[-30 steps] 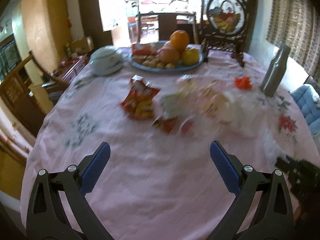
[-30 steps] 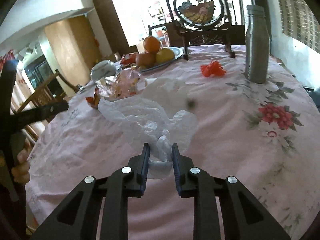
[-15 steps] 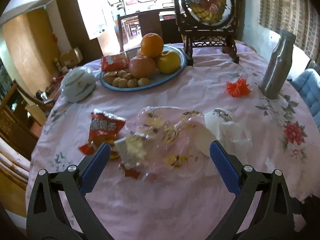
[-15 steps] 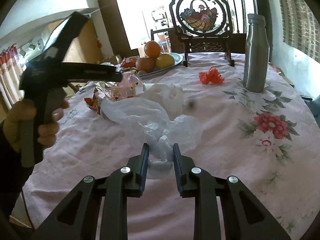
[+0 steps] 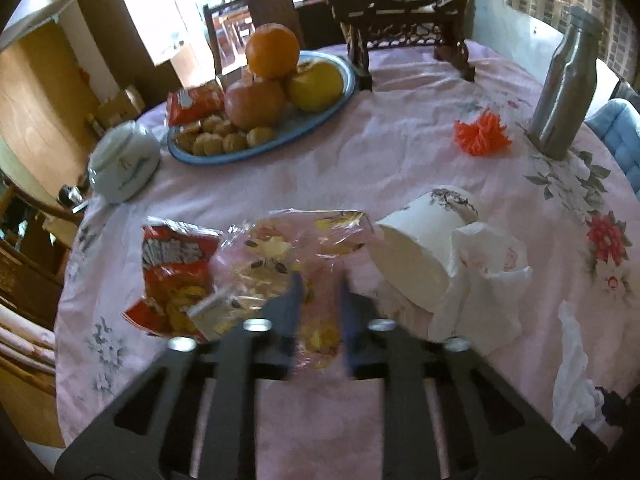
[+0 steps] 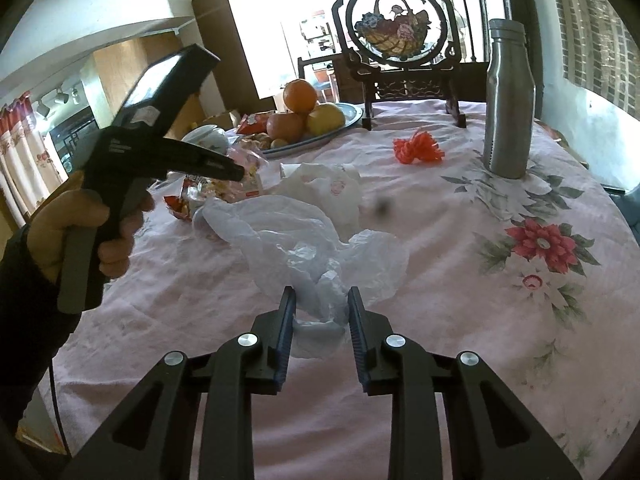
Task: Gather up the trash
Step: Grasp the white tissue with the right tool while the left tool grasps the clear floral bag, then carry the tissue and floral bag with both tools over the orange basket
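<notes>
A clear plastic wrapper with yellow print (image 5: 296, 252) lies on the pink tablecloth; my left gripper (image 5: 318, 312) has its blurred fingers nearly shut around the wrapper's near edge. Beside it lie a red snack packet (image 5: 176, 276), a tipped white paper cup (image 5: 424, 248) and a crumpled tissue (image 5: 492, 264). My right gripper (image 6: 320, 320) is shut on a thin white plastic bag (image 6: 312, 240) that spreads over the table ahead of it. The left gripper also shows in the right wrist view (image 6: 236, 172), held above the wrappers.
A blue plate of fruit and biscuits (image 5: 264, 136), a white lidded bowl (image 5: 122, 160), an orange pom-pom (image 5: 482, 134), a steel bottle (image 5: 568, 84) and a dark wooden ornament stand (image 6: 404, 60) occupy the far half of the table. The table edge (image 5: 68, 320) curves at left.
My left gripper moved forward over the wrappers and closed from wide open onto the clear wrapper. The right gripper stayed shut on the plastic bag, barely moving.
</notes>
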Motion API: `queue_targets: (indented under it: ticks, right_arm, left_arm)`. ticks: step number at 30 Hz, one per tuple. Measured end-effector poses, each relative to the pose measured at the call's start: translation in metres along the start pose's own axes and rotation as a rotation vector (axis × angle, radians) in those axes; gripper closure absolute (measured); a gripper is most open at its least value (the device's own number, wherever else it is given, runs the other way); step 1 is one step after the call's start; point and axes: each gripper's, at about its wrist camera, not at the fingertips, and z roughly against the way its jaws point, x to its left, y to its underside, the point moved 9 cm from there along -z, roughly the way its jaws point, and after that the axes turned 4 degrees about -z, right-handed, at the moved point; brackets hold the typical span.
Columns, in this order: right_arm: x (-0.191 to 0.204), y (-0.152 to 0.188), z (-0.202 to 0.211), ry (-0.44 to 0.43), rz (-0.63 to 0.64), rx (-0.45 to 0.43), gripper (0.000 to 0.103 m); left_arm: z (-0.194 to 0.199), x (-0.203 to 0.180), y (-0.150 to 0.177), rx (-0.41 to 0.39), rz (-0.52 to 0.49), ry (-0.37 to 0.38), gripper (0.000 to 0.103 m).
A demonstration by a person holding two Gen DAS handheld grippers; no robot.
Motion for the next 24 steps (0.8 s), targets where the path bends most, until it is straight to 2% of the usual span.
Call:
queue_targets:
  ticks: [9, 16, 24]
  right_arm:
    - [0.009, -0.001, 0.011, 0.006, 0.012, -0.021, 0.075]
    - [0.03, -0.003, 0.037, 0.017, 0.055, -0.048, 0.075]
    - [0.064, 0.003, 0.071, 0.036, 0.124, -0.074, 0.075]
  left_arm:
    - [0.07, 0.006, 0.004, -0.121, -0.006, 0.036, 0.093]
    - [0.118, 0.005, 0.04, -0.17, -0.001, 0.059, 0.093]
    - [0.16, 0.019, 0.096, -0.22, 0.068, 0.067, 0.093]
